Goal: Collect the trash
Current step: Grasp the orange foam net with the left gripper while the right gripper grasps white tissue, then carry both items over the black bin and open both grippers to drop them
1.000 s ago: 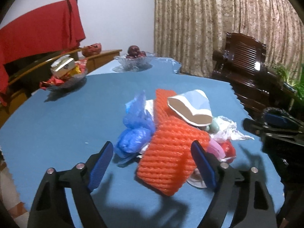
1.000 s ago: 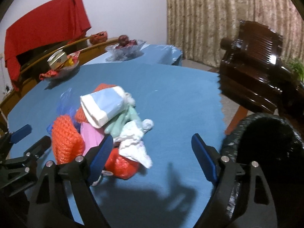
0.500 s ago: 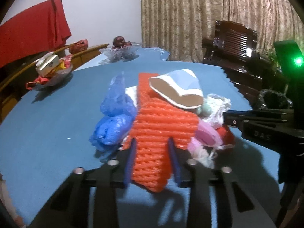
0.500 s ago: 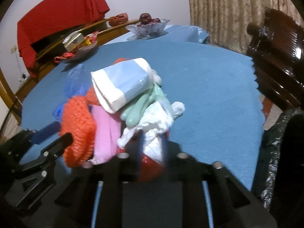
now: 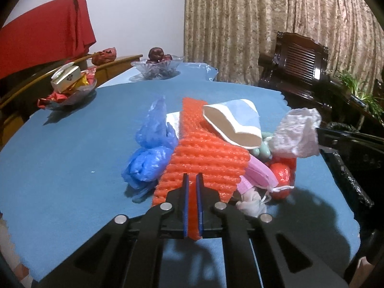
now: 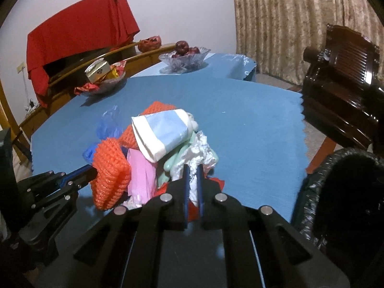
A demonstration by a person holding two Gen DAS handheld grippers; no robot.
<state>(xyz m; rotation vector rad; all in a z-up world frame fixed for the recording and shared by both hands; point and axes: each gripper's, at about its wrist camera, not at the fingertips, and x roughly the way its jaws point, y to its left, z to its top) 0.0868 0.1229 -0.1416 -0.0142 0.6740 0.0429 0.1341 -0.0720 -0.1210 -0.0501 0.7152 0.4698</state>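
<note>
The left gripper (image 5: 192,180) points down, clamped on the orange foam net (image 5: 204,160) at frame centre. The right gripper (image 6: 193,170) pinches the white crumpled plastic (image 6: 199,151) — the black-lined bin (image 6: 345,192) sits lower right.

Orange ribbed foam net (image 5: 204,160), blue plastic bag (image 5: 150,158), pink mask (image 5: 258,175), blue tablecloth (image 5: 72,148)

1. Left black plastic two-finger gripper (image 5: 192,180): 2 blue pads (image 5: 185,206) lining the inner finger faces.
2. 4 round silver screws (image 5: 167,206) across its linkage.
3. Right black plastic two-finger gripper (image 6: 192,169): same blue pads, 4 silver screws.
</note>
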